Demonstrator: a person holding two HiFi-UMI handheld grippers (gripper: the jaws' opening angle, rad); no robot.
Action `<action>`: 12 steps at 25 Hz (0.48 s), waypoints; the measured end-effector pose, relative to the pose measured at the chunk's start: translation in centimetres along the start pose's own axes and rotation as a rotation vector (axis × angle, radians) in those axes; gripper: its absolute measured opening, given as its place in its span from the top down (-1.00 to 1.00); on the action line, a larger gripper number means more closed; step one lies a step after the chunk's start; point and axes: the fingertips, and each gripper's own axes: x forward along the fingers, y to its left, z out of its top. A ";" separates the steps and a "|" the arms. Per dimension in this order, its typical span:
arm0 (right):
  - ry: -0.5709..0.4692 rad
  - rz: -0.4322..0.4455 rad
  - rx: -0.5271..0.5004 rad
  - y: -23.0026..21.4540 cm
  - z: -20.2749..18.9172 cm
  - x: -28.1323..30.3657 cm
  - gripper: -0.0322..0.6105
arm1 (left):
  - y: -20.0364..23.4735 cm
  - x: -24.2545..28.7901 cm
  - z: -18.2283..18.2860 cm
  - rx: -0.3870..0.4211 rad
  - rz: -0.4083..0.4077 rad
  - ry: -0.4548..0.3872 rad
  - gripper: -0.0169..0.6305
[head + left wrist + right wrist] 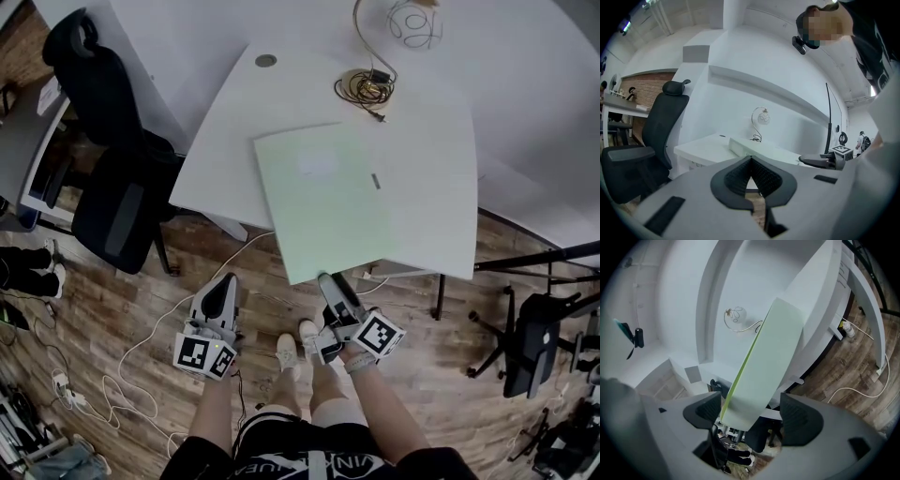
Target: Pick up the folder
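Folder (328, 197), pale green, lies flat on the white table (427, 159) and its near corner juts out past the table's near edge. A white label (317, 165) and a small grey tab (375, 181) sit on its cover, over the middle of the table.

The right hand-held gripper (326, 278) is just off the table's near edge, at that overhanging corner. In the right gripper view the folder (773, 352) runs between the two parted jaws of this hand-held gripper (752, 411), with a gap on one side, so it is released and not clamped on the cover.

The left hand-held gripper (226, 281) hangs below the table's near edge, off to the table's left side and clear of the folder. Its jaws are clenched together with nothing between them (750, 173).

A coiled cable (363, 86) rests at the table's far side, and a black office chair (112, 187) stands beside the table's left edge.
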 end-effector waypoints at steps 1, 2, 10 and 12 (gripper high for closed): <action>0.003 0.004 0.004 0.0 0.0 0.2 -0.23 | 0.1 0.0 0.0 -0.001 0.004 0.000 0.91; 0.003 0.007 0.010 0.0 -0.1 0.4 -0.23 | 0.2 0.0 -0.1 -0.001 0.007 -0.001 0.91; -0.005 0.031 0.039 0.1 -0.1 2.2 -0.23 | 0.9 -0.1 -0.6 0.003 0.025 -0.003 0.91; -0.012 0.027 0.046 -0.2 0.0 2.5 -0.23 | 1.2 0.0 -0.6 0.005 0.029 -0.007 0.91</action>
